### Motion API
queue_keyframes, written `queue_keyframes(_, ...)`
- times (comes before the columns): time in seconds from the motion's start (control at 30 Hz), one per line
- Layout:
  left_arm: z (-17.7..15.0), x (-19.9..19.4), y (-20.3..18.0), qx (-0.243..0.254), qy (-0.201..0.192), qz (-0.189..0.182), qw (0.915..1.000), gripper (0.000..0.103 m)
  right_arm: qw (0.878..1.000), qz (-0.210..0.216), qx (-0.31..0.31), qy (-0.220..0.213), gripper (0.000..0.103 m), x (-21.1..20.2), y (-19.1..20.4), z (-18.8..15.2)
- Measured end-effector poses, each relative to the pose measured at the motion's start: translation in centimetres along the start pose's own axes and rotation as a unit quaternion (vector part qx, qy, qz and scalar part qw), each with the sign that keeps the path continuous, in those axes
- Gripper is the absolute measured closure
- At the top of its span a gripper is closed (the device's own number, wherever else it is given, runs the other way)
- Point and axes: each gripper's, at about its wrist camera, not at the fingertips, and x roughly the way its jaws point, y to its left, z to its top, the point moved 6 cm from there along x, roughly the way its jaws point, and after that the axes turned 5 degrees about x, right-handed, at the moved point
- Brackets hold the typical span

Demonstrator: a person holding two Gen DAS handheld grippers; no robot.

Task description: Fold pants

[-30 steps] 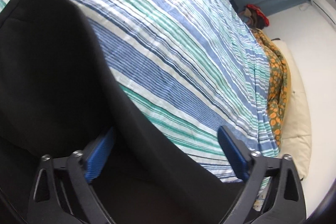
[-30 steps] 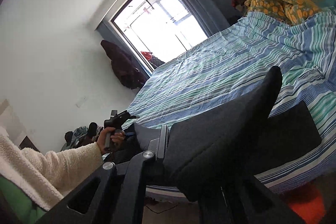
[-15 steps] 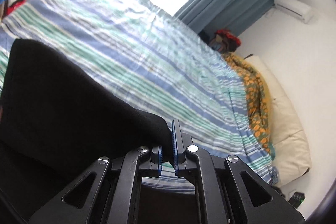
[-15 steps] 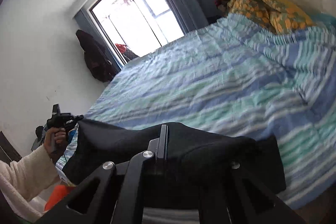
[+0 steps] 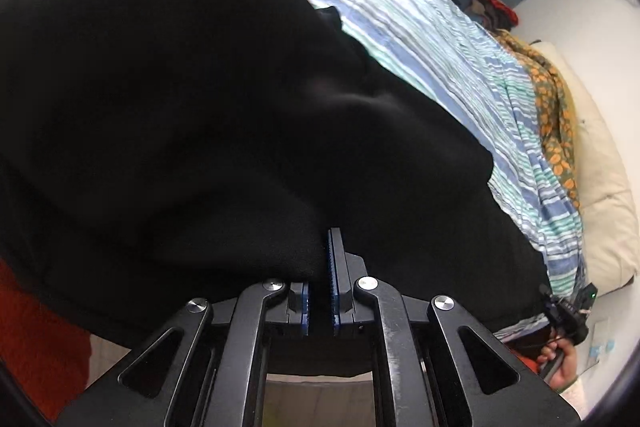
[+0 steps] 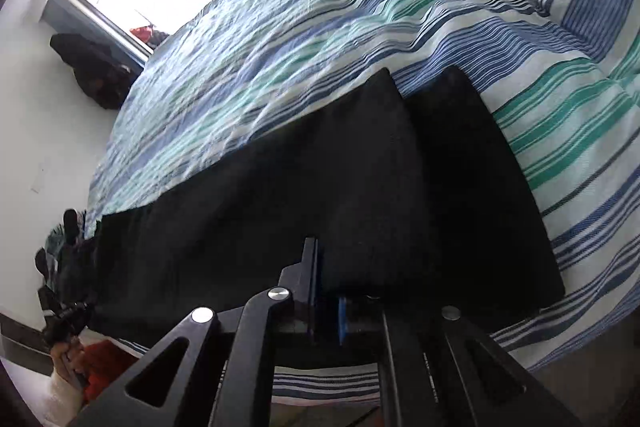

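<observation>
We had both grippers clamped on the black pants [image 6: 352,187], one at each end of the near edge. The left gripper [image 5: 319,279] had its blue jaws pressed together on a fold of the dark cloth; a second earlier those jaws had stood wide apart with the cloth lying between them, so the grasp on this side was new. The right gripper [image 6: 324,291] likewise had its jaws shut on the pants' edge, as it had in the earlier views.

What had changed most was the lie of the garment. A second before, the right end had been lifted clear and hung tilted above the striped bedspread [image 6: 360,7]; now, in the right wrist view, the pants lay long and fairly flat along the near side of the bed, one layer resting on another with the lower layer showing past it on the right. In the left wrist view the cloth still bulged up in front of the camera, so we judged that end not yet smoothed down.

We took this to mean the lengthwise fold, leg over leg, was roughly laid, with the layers not quite aligned. The next move would likely call for tugging the edges even before folding across. The orange patterned blanket [image 5: 554,99] lay well apart at the head of the bed.
</observation>
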Motion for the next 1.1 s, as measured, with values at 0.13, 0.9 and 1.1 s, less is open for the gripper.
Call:
queue_keyframes(0.13, 0.2, -0.1, -0.2, 0.006, -0.001, 0.004, 1.0, 0.097, 0.999, 0.028, 0.037, -0.02, 0.047, -1.7, -1.6, 0.4)
queue_keyframes(0.9, -2.2, 2.3, -5.5, 0.083, 0.041, 0.031, 0.9953, 0.097, 0.992, -0.105, 0.057, -0.039, 0.098, -4.6, -5.6, -0.6)
queue_keyframes(1.1, -2.1, 3.3, -7.1, 0.097, 0.045, 0.042, 0.9933, 0.098, 0.991, -0.122, 0.04, -0.042, 0.098, -4.6, -5.1, -1.0)
